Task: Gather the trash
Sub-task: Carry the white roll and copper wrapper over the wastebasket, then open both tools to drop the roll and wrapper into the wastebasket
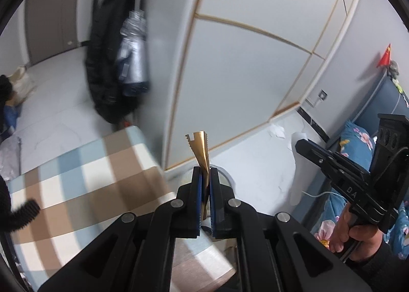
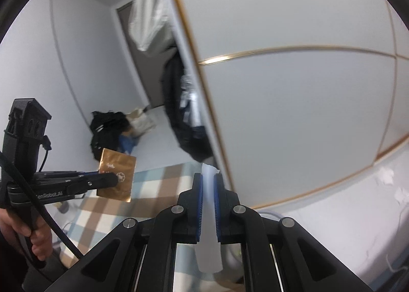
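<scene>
My left gripper (image 1: 205,172) is shut on a gold foil wrapper (image 1: 200,149), which stands edge-on between the blue pads; in the right wrist view the same wrapper (image 2: 117,175) shows flat in the left gripper (image 2: 113,179). My right gripper (image 2: 208,177) is shut on a white plastic strip (image 2: 209,241) that runs down between the fingers. In the left wrist view the right gripper (image 1: 304,145) is at the right, held above the floor, with white material (image 1: 297,172) hanging below it. Both are raised above a checked table (image 1: 84,184).
A white round bin rim (image 1: 226,175) shows just behind the left fingers. A white wardrobe (image 1: 242,62) stands ahead. Dark clothes (image 1: 112,62) hang at its left. A bed with blue floral bedding (image 1: 358,143) is at the right. Bags (image 2: 115,128) lie on the floor.
</scene>
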Action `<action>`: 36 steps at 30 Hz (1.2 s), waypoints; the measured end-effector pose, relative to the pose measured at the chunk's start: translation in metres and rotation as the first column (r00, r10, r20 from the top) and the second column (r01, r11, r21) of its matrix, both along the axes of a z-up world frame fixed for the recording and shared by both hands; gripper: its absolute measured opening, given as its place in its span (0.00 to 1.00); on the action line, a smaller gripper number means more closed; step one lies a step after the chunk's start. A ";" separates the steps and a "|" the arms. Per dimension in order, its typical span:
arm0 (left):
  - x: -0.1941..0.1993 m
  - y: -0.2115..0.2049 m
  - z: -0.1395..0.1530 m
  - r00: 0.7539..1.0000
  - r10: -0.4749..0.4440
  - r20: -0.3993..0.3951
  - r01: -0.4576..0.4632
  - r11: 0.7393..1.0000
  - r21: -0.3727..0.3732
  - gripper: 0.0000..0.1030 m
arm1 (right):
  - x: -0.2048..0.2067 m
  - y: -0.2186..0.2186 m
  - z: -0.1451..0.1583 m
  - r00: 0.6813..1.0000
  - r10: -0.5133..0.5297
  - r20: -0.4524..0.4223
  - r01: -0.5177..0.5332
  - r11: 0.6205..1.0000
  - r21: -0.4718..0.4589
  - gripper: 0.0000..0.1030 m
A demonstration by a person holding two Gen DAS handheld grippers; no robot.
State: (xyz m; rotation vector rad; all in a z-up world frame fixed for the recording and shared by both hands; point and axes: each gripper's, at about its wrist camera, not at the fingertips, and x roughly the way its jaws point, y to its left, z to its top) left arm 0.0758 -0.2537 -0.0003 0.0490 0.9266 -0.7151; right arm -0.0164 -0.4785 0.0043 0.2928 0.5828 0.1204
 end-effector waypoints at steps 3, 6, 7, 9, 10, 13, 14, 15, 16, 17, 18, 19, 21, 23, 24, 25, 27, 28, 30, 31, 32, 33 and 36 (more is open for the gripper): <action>0.009 -0.024 -0.014 0.998 -0.047 -0.041 0.047 0.999 0.002 0.01 | 0.004 -0.025 -0.017 0.999 -0.037 -0.033 0.038 0.999 0.021 0.07; 0.018 -0.047 -0.029 0.992 -0.094 -0.085 0.095 0.995 0.008 0.01 | 0.011 -0.044 -0.033 0.996 -0.060 -0.063 0.062 0.998 0.031 0.07; 0.019 -0.055 -0.034 0.990 -0.105 -0.096 0.107 0.994 0.019 0.01 | 0.013 -0.050 -0.039 0.995 -0.067 -0.073 0.069 0.997 0.028 0.07; 0.019 -0.067 -0.042 0.985 -0.130 -0.111 0.135 0.990 0.036 0.01 | 0.017 -0.060 -0.051 0.993 -0.081 -0.091 0.083 0.996 0.018 0.07; 0.020 -0.075 -0.047 0.983 -0.142 -0.118 0.149 0.988 0.046 0.01 | 0.020 -0.065 -0.059 0.991 -0.085 -0.104 0.088 0.996 0.028 0.07; 0.025 -0.097 -0.067 0.973 -0.169 -0.159 0.183 0.980 0.080 0.01 | 0.031 -0.082 -0.087 0.982 -0.100 -0.162 0.113 0.991 0.071 0.07; 0.027 -0.102 -0.073 0.970 -0.176 -0.169 0.192 0.977 0.089 0.01 | 0.034 -0.087 -0.095 0.979 -0.101 -0.178 0.118 0.989 0.086 0.07; 0.028 -0.106 -0.079 0.967 -0.180 -0.179 0.200 0.975 0.098 0.01 | 0.038 -0.091 -0.106 0.975 -0.099 -0.197 0.121 0.987 0.103 0.07; 0.031 -0.112 -0.086 0.964 -0.183 -0.193 0.206 0.973 0.108 0.01 | 0.042 -0.095 -0.116 0.972 -0.098 -0.212 0.124 0.986 0.115 0.07; 0.033 -0.117 -0.093 0.960 -0.187 -0.210 0.214 0.970 0.117 0.01 | 0.045 -0.097 -0.123 0.970 -0.096 -0.224 0.126 0.984 0.124 0.07; 0.035 -0.122 -0.100 0.955 -0.189 -0.227 0.221 0.967 0.125 0.01 | 0.050 -0.099 -0.133 0.967 -0.089 -0.239 0.124 0.983 0.138 0.07; 0.037 -0.128 -0.108 0.951 -0.189 -0.246 0.227 0.964 0.137 0.01 | 0.054 -0.102 -0.140 0.965 -0.084 -0.249 0.123 0.981 0.147 0.07; 0.040 -0.134 -0.122 0.943 -0.187 -0.275 0.236 0.959 0.155 0.01 | 0.065 -0.106 -0.157 0.959 -0.071 -0.275 0.122 0.977 0.175 0.07; 0.043 -0.139 -0.131 0.935 -0.185 -0.302 0.243 0.956 0.166 0.01 | 0.075 -0.106 -0.172 0.955 -0.058 -0.291 0.120 0.973 0.200 0.08; 0.044 -0.141 -0.137 0.932 -0.185 -0.312 0.248 0.953 0.176 0.01 | 0.080 -0.107 -0.179 0.952 -0.050 -0.301 0.117 0.971 0.209 0.08; 0.046 -0.142 -0.140 0.929 -0.185 -0.320 0.252 0.950 0.184 0.01 | 0.087 -0.106 -0.189 0.949 -0.039 -0.313 0.113 0.969 0.222 0.08; 0.048 -0.142 -0.146 0.925 -0.181 -0.335 0.256 0.947 0.196 0.01 | 0.093 -0.107 -0.202 0.945 -0.030 -0.326 0.112 0.965 0.237 0.08; 0.051 -0.144 -0.150 0.922 -0.179 -0.344 0.258 0.945 0.201 0.01 | 0.099 -0.106 -0.210 0.941 -0.022 -0.337 0.111 0.963 0.247 0.08; 0.054 -0.147 -0.156 0.918 -0.169 -0.359 0.257 0.942 0.214 0.01 | 0.106 -0.104 -0.222 0.937 -0.013 -0.348 0.108 0.961 0.254 0.09; 0.056 -0.148 -0.158 0.916 -0.164 -0.365 0.256 0.942 0.218 0.01 | 0.106 -0.104 -0.226 0.937 -0.009 -0.350 0.105 0.961 0.256 0.11; 0.057 -0.148 -0.159 0.916 -0.160 -0.369 0.254 0.942 0.221 0.01 | 0.109 -0.102 -0.231 0.935 0.001 -0.356 0.098 0.960 0.260 0.11; 0.059 -0.148 -0.162 0.914 -0.153 -0.376 0.251 0.942 0.225 0.01 | 0.111 -0.101 -0.236 0.932 0.011 -0.363 0.092 0.960 0.265 0.13; 0.062 -0.149 -0.167 0.910 -0.141 -0.391 0.246 0.941 0.234 0.01 | 0.118 -0.099 -0.253 0.918 0.036 -0.394 0.077 0.960 0.268 0.17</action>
